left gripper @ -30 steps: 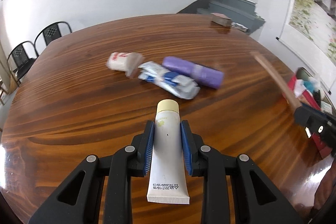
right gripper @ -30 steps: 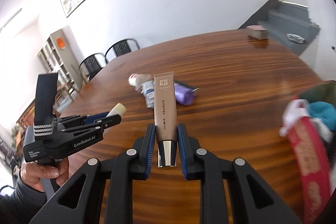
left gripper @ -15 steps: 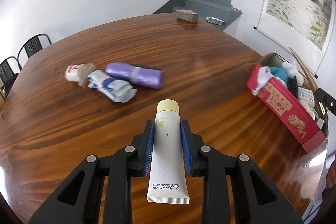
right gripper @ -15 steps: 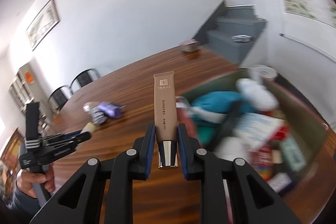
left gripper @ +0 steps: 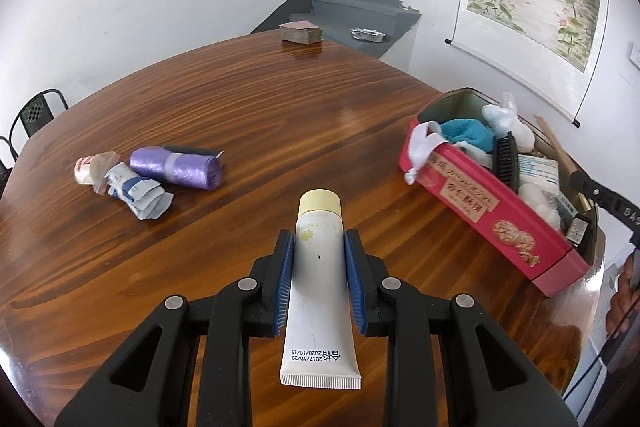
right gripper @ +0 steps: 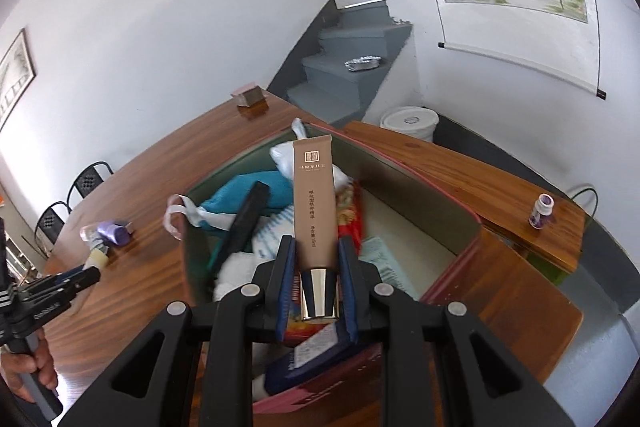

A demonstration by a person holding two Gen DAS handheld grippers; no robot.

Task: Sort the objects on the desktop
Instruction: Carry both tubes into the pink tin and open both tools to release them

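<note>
The brown tube (right gripper: pixel 313 203) is clamped in the right tongs (right gripper: pixel 313 281) above the pink box (right gripper: pixel 472 223), apparently for dropping in; the white tube (left gripper: pixel 320 267) is gripped by the left tongs (left gripper: pixel 320 277) over the desk (left gripper: pixel 280 99), awaiting sorting.

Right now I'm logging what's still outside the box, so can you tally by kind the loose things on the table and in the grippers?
Tubes held in grippers: 2 (white tube, brown tube)
Purple rolls: 1
Wrapped packets: 2 ()
Card stacks: 1
Small bottles: 1
Total: 7
</note>
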